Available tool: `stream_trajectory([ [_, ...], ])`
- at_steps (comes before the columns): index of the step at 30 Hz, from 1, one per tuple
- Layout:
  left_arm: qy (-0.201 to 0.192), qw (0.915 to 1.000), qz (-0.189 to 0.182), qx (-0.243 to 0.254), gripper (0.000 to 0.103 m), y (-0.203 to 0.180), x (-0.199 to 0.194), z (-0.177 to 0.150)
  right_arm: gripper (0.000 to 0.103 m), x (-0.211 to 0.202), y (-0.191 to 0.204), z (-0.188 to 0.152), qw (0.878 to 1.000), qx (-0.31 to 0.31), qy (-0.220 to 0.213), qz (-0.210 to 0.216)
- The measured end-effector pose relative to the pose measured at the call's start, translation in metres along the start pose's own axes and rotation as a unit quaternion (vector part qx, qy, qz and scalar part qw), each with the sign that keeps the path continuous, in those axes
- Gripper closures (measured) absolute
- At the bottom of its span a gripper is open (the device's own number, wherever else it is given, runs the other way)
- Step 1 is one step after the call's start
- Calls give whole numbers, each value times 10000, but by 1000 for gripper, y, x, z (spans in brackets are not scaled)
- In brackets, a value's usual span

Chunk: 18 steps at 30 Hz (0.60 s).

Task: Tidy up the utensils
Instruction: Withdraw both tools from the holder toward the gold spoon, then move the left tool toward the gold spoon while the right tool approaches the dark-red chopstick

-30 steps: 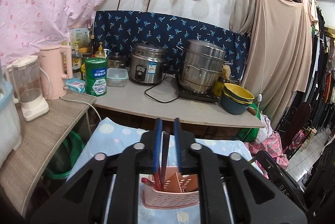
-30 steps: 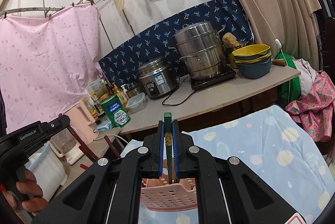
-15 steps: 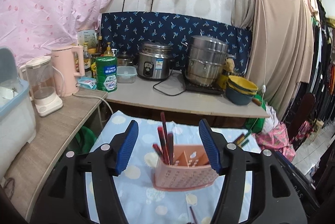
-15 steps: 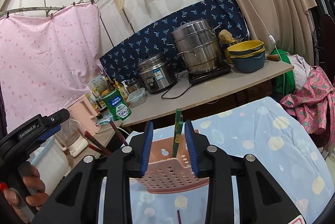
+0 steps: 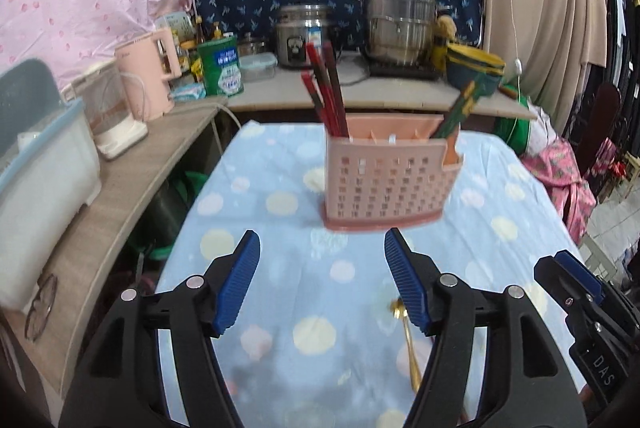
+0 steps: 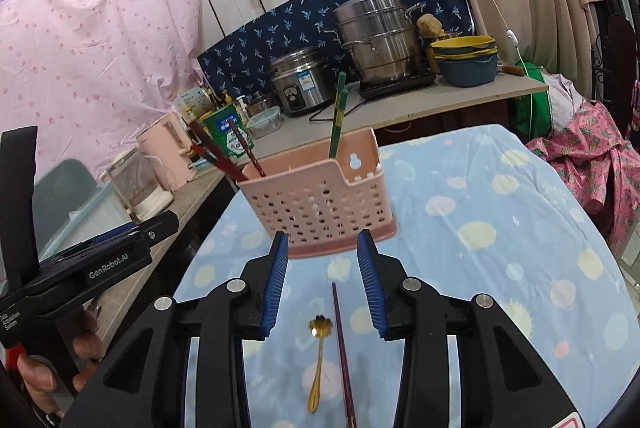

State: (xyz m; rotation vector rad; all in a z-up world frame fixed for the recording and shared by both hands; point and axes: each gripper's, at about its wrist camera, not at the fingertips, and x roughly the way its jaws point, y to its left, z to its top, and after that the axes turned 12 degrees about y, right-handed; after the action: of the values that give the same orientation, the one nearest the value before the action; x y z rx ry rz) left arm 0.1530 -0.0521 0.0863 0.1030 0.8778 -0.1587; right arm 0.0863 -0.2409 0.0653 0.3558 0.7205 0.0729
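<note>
The pink utensil holder [image 6: 320, 196] stands upright on the dotted blue tablecloth [image 6: 500, 248], with dark red chopsticks [image 5: 326, 88] leaning out of its left end and green chopsticks [image 6: 337, 116] out of its right. Two things are not yet in it: a small gold spoon [image 6: 318, 364] and a single dark chopstick [image 6: 342, 348], lying side by side on the cloth nearer than the holder, just apart from each other. The right gripper [image 6: 323, 280] hangs over them with its jaws partly apart and nothing between them; the left gripper [image 5: 320, 282] is empty too, its jaws opening wider, the spoon showing beside its right finger. To my eye the next job is picking up these two strays. I'd come down squarely over one piece at a time, pads either side of the thin shaft and low against the cloth, since soft fabric lets a slim handle slip or drags up with it. Taking the chopstick near its middle should stop it swinging, and it belongs with the red ones on the left.
</note>
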Motion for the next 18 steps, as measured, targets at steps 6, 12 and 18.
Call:
stream_trajectory([
  [6, 377, 9993, 1, -43, 41, 1, 11, -40, 67, 0, 0, -41, 9988, -177, 291, -340],
  [12, 733, 9973, 69, -72, 41, 4, 24, -73, 67, 8, -1, -80, 9962, -266, 669, -493],
  [18, 1061, 9942, 112, -92, 41, 7, 39, -100, 67, 20, 1, -113, 9922, -407, 1002, -622],
])
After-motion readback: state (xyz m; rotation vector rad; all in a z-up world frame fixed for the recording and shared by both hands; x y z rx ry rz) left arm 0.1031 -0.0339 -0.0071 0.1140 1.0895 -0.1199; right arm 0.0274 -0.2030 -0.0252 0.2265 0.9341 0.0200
